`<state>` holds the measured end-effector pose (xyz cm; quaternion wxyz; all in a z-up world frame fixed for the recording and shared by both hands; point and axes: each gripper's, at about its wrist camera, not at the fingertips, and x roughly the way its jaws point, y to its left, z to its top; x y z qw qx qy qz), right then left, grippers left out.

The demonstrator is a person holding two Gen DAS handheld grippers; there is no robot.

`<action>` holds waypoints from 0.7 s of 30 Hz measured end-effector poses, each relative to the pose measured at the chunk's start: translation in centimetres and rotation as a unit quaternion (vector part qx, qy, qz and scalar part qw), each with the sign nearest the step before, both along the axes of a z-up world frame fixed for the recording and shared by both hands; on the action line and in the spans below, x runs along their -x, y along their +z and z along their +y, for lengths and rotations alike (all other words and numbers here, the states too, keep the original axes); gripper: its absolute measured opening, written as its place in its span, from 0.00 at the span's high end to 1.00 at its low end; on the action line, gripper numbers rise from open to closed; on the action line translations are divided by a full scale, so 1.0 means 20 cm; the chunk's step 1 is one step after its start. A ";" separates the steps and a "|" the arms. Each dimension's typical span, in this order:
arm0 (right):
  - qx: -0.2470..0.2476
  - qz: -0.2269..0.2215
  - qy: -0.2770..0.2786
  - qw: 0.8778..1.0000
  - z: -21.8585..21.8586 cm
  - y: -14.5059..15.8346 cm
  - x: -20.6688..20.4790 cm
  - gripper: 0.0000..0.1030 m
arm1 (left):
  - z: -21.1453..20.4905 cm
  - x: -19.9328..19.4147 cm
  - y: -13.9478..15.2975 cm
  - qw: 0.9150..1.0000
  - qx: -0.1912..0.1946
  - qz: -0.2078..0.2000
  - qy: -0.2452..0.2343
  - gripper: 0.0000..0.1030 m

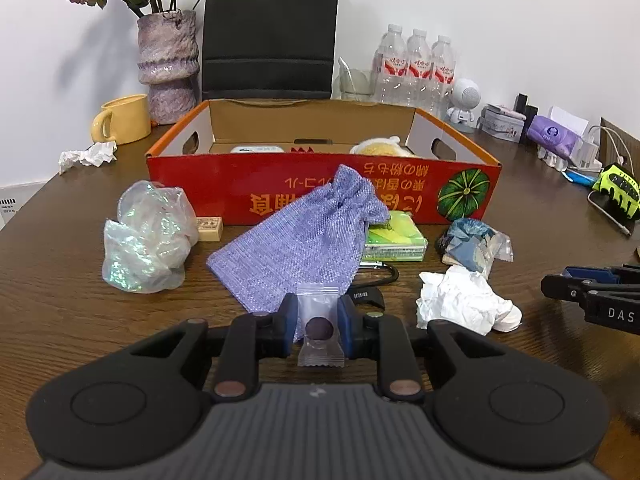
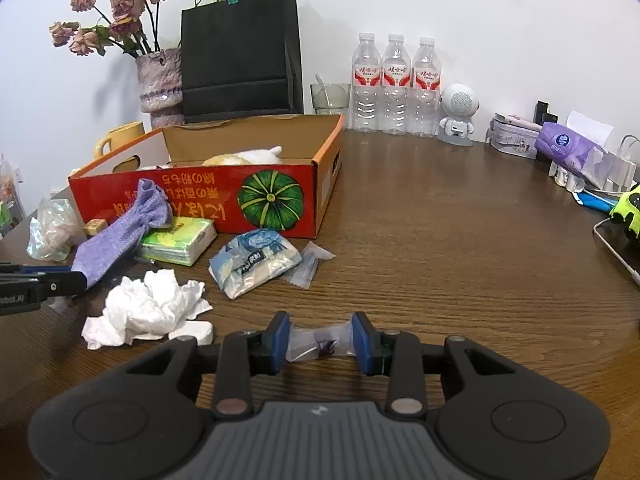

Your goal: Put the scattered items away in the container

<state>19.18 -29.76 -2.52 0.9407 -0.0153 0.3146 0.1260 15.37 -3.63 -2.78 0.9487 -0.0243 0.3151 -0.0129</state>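
The red cardboard box (image 1: 256, 184) stands open at the back of the table, with a few items inside; it also shows in the right wrist view (image 2: 192, 200). My left gripper (image 1: 318, 322) is shut on a small clear zip bag with a dark round piece (image 1: 319, 327), held above the table before a purple knit pouch (image 1: 296, 244). My right gripper (image 2: 322, 342) is shut on another small clear packet (image 2: 316, 344), low over the table. Loose before the box: an iridescent bag (image 1: 148, 236), a small block (image 1: 209, 228), a green tissue pack (image 2: 180, 240), a blue-white packet (image 2: 256, 260), crumpled white paper (image 2: 148, 308).
A vase of dried flowers (image 1: 168, 64), a yellow mug (image 1: 124, 120), a black paper bag (image 1: 268, 36), three water bottles (image 2: 396, 84), a small white robot figure (image 2: 458, 116), a purple tissue pack (image 2: 568, 148) and chargers line the back and right. Crumpled paper (image 1: 88, 156) lies at left.
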 end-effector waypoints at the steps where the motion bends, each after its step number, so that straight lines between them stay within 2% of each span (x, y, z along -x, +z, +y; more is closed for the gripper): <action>1: -0.001 -0.001 0.000 1.000 0.00 0.01 0.00 0.68 | 0.00 0.00 0.01 1.000 0.001 -0.002 -0.001 0.79; 7: -0.006 -0.021 0.003 1.000 0.03 0.08 0.02 0.68 | 0.04 0.02 0.05 1.000 0.013 -0.015 -0.013 0.79; 11: -0.020 -0.052 0.006 0.998 0.06 0.20 -0.01 0.68 | 0.08 -0.03 0.15 0.999 0.016 -0.045 -0.016 0.79; 17: -0.031 -0.099 0.022 0.994 0.20 0.41 -0.18 0.68 | 0.16 -0.24 0.34 0.995 0.036 -0.096 -0.014 0.79; 21: -0.038 -0.106 0.031 0.993 0.34 0.48 -0.39 0.68 | 0.19 -0.45 0.42 0.992 0.055 -0.113 -0.009 0.79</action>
